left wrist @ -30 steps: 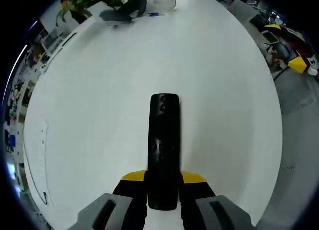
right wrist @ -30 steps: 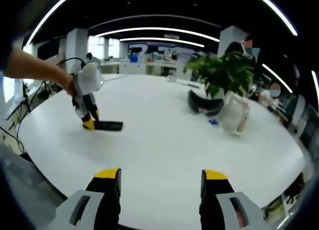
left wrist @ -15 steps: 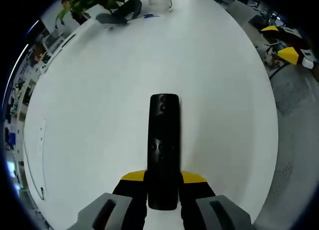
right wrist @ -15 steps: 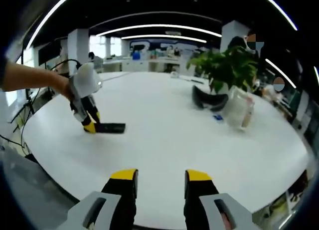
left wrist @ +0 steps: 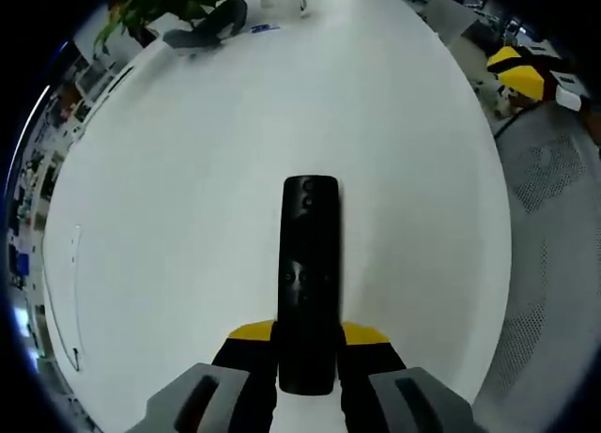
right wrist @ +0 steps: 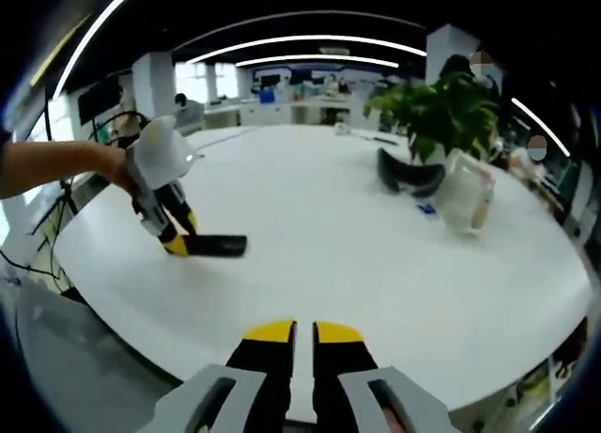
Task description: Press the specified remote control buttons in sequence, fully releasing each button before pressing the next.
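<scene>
Lengthwise, the remote (left wrist: 309,283) points straight away from the left gripper (left wrist: 308,344).

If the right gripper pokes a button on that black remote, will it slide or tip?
The remote looks stiff, flat and slim, so tipping seems unlikely. The left gripper clamps its near end, which should limit sliding on the smooth white table. Its far end may flex slightly downward.

Remote control (left wrist: 309,283) flat on the bench (left wrist: 188,217), running straight ahead from between the left claw (left wrist: 309,344) jaws. Potted plant (right wrist: 434,114), dark curved object (right wrist: 409,175) and clear container (right wrist: 466,194) far ahead and right of the right claw (right wrist: 302,336); left claw with remote ahead-left.
</scene>
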